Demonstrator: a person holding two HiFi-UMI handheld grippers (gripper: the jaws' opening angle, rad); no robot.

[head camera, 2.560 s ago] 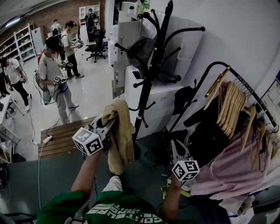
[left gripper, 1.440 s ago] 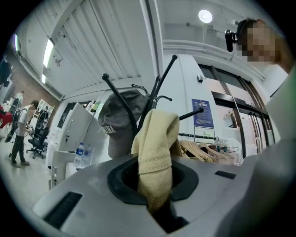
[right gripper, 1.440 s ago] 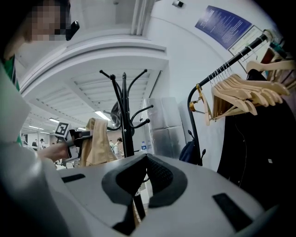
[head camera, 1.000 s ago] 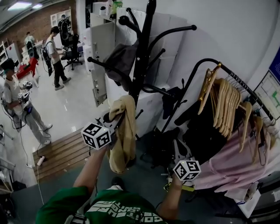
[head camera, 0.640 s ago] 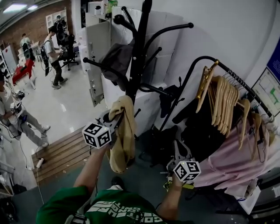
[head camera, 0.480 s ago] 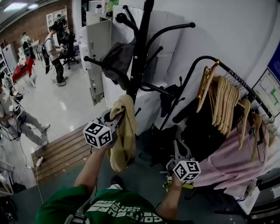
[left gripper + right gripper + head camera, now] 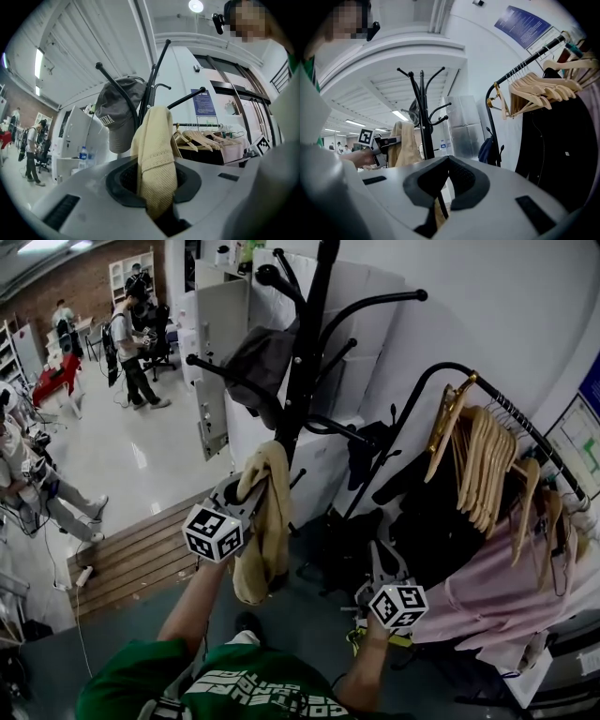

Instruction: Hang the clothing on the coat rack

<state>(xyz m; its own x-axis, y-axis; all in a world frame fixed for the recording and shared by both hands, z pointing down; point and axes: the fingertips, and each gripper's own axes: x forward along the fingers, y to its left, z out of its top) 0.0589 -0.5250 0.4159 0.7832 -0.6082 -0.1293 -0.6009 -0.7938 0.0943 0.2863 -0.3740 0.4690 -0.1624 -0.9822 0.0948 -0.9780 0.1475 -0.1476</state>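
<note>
Still clamping tan garment [image 7: 269,521], left gripper [image 7: 242,491] slightly nearer coat rack [image 7: 305,362]

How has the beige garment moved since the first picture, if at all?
Yes. The garment has moved right, closer to the coat rack pole.

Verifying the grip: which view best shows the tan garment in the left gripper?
Left gripper view: the tan garment fills the gap, jaws pressed on it. Head view shows it draped over the left gripper; right gripper view, only small at left.
</note>
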